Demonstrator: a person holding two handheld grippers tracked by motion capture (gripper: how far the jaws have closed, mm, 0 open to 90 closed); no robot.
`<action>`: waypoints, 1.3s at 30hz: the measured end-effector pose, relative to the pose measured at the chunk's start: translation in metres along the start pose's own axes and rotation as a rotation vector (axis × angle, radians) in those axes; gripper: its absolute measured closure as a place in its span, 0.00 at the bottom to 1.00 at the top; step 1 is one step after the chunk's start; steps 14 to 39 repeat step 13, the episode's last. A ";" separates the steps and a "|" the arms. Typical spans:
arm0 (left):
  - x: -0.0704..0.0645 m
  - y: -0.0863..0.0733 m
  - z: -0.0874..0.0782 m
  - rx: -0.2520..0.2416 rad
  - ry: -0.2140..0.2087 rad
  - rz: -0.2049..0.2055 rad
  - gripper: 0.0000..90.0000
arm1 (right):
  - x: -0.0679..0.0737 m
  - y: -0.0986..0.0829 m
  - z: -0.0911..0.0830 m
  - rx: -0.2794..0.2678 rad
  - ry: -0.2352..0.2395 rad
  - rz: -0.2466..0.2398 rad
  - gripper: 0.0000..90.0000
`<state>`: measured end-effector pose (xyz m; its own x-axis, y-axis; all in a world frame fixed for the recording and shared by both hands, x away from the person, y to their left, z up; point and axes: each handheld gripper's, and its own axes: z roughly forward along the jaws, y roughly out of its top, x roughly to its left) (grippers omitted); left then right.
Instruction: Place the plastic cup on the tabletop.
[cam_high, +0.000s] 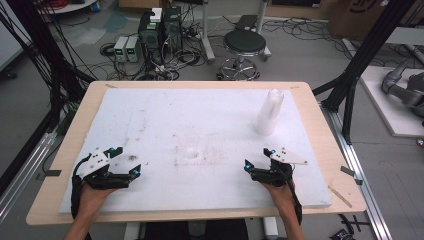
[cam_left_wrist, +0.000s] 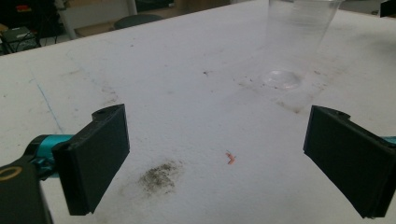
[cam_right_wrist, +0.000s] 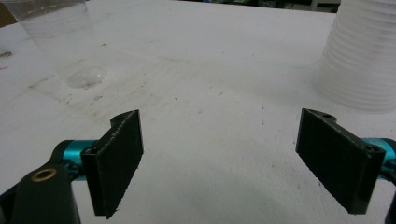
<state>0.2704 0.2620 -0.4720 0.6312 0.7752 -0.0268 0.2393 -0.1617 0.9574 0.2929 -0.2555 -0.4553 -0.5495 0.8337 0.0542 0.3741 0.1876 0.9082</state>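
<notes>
Lower left of the high view: left gripper (cam_high: 129, 167) resting on the white foam sheet (cam_high: 165, 115) that covers the tabletop (cam_high: 320, 150), fingers (cam_left_wrist: 95, 163) spread wide and holding nothing, a dark smudge (cam_left_wrist: 159, 176) and a small orange scrap (cam_left_wrist: 230, 157) lying on the foam between them. Near the centre of the frame: a single clear plastic cup (cam_high: 191, 145), upright on the foam, well apart from both grippers, seen ahead in the upper right of the left gripper view (cam_left_wrist: 294, 42) and the upper left of the right gripper view (cam_right_wrist: 65, 42). Upper right of centre: a tall stack of clear cups (cam_high: 269, 112), standing upright. Lower right: right gripper (cam_high: 256, 161), fingers (cam_right_wrist: 116, 158) likewise wide apart and empty.
</notes>
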 end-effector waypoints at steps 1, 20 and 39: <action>0.000 0.000 0.000 -0.001 -0.002 0.002 0.08 | 0.000 0.000 0.000 -0.002 0.000 0.003 0.17; 0.000 -0.001 -0.001 -0.012 0.004 -0.002 0.08 | -0.002 0.000 -0.001 -0.005 0.011 0.018 0.17; 0.000 -0.001 -0.001 -0.012 0.004 -0.002 0.08 | -0.002 0.000 -0.001 -0.005 0.011 0.018 0.17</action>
